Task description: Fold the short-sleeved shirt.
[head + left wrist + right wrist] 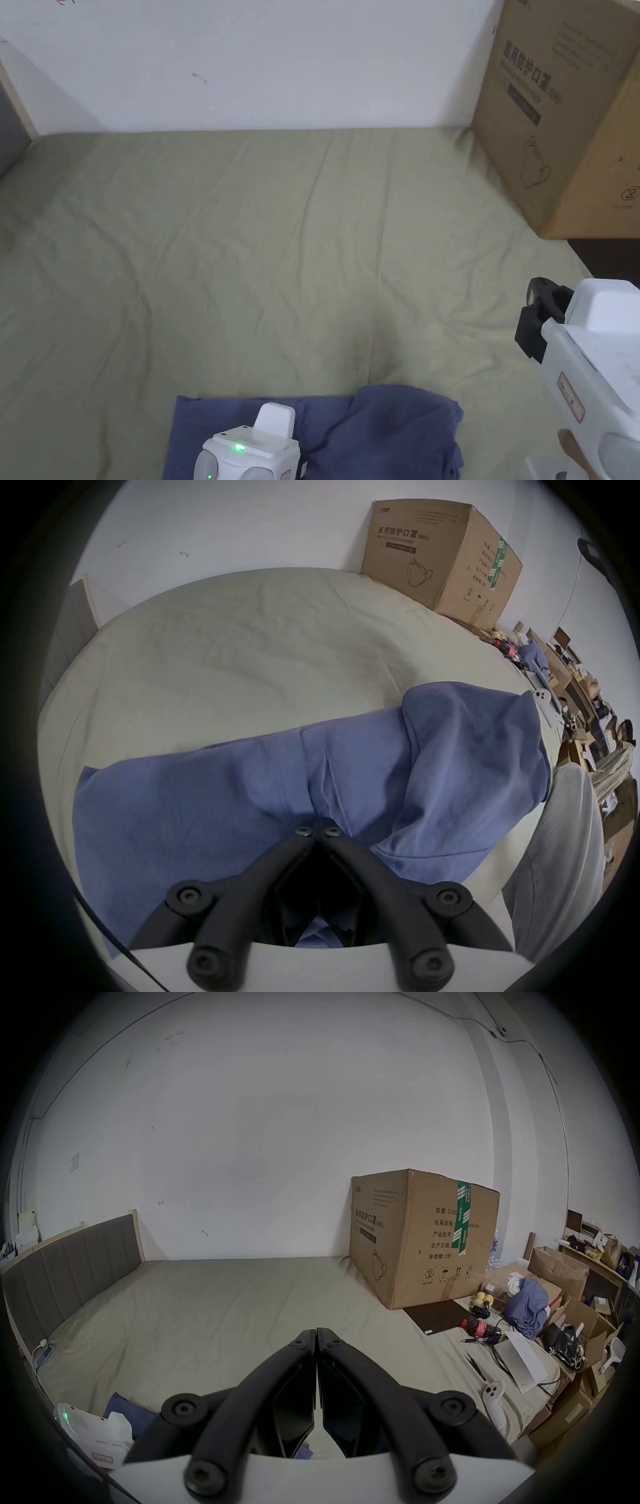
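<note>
A: Where's the shirt (242, 812) now?

B: At the near edge of the bed (262, 250), partly flat on its left, bunched and doubled over on its right; the far sheet lies bare up to the box (562, 125).

A: And the left gripper (318, 829)?

B: Low over the shirt, jaws pressed together at the tips; creases run into them, so I judge they pinch a fold of cloth, though the tips hide the contact itself.

A: The right gripper (316, 1333)?

B: Held up off to the right, clear of the cloth, jaws pressed together on nothing; it points over the bed toward the wall.

A: So how would you do this step well?

B: As I read it, the shirt is not yet laid out; I'd keep the left pinch firm, bring the right one down to the bunched side, open it and take a single layer at an edge; then draw both apart and away toward the bare sheet; pull evenly, or the heap twists; grab too deep and two layers come up together.
</note>
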